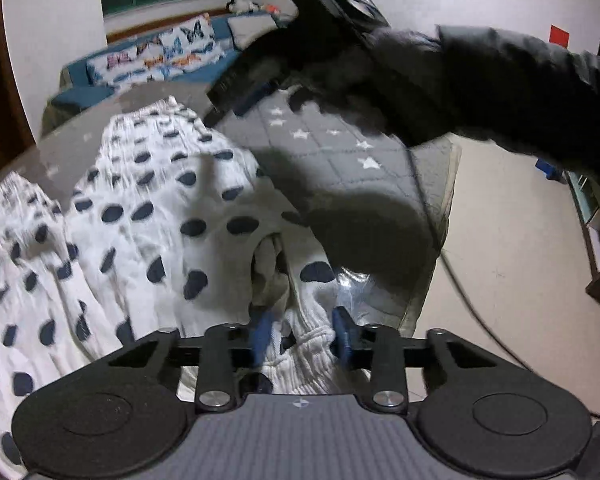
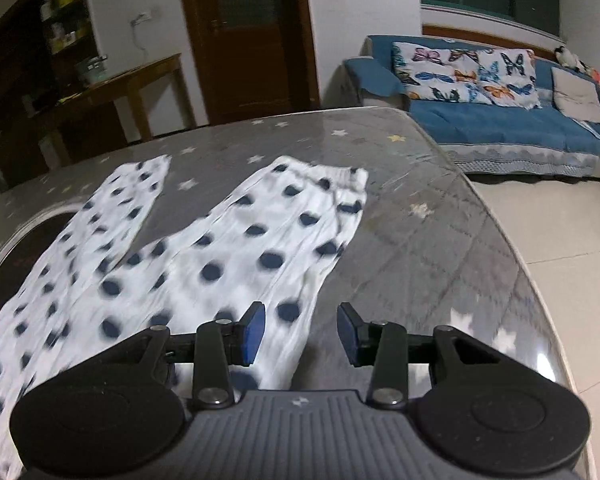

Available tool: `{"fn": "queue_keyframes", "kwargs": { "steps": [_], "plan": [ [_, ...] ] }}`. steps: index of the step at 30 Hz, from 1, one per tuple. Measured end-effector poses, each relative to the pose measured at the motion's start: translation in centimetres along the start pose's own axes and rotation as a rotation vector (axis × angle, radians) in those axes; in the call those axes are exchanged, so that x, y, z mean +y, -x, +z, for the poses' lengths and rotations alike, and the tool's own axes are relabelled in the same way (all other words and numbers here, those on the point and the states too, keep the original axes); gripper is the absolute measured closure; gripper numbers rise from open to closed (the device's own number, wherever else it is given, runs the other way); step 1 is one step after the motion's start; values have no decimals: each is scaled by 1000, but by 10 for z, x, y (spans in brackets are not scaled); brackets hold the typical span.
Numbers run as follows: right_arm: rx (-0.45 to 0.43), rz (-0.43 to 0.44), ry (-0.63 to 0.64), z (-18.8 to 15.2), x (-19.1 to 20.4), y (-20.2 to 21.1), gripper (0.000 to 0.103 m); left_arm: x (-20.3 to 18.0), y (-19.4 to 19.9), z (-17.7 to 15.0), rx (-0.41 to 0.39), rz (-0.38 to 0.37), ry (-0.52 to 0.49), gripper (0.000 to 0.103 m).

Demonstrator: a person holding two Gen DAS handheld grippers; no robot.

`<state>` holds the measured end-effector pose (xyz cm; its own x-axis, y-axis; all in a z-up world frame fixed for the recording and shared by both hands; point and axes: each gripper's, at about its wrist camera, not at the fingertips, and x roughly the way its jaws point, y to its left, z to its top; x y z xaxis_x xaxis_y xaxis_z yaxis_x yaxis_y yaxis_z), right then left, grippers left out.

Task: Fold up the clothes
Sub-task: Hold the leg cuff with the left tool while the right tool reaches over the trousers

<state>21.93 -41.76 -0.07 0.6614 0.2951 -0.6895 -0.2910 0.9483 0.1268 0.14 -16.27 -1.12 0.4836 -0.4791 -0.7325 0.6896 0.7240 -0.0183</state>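
Note:
White trousers with dark blue dots (image 1: 140, 216) lie spread on the grey star-patterned table (image 1: 340, 160). My left gripper (image 1: 302, 334) is shut on a bunched, gathered edge of the trousers, which rises in a fold up to its blue pads (image 1: 260, 334). In the right wrist view the trousers (image 2: 236, 248) stretch away in two legs. My right gripper (image 2: 302, 332) stands open just above the near edge of the cloth, with nothing between its fingers. The right gripper (image 1: 220, 104) also shows in the left wrist view, held by a gloved hand (image 1: 380, 80) in a dark sleeve above the table.
A blue sofa (image 2: 500, 120) with butterfly cushions stands beyond the table's far right corner. A brown door (image 2: 244, 40) and a wooden side table (image 2: 120, 88) are behind. Tiled floor (image 2: 560, 240) lies right of the table edge. A cable (image 1: 460, 280) hangs there.

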Motion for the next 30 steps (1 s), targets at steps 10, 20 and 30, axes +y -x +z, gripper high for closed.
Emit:
{"fn": "queue_keyframes", "kwargs": {
  "steps": [10,20,30],
  "plan": [
    [4,-57,-30,62,-17,-79,63,40,19,10,-55,-105,177,90],
    [1,-109,-70,88,-25,-133,69,61,28,16,-85,-127,249,90],
    [-23,-146,-107,96,-26,-126,98,57,39,12,-107,-113,254,90]
  ]
}}
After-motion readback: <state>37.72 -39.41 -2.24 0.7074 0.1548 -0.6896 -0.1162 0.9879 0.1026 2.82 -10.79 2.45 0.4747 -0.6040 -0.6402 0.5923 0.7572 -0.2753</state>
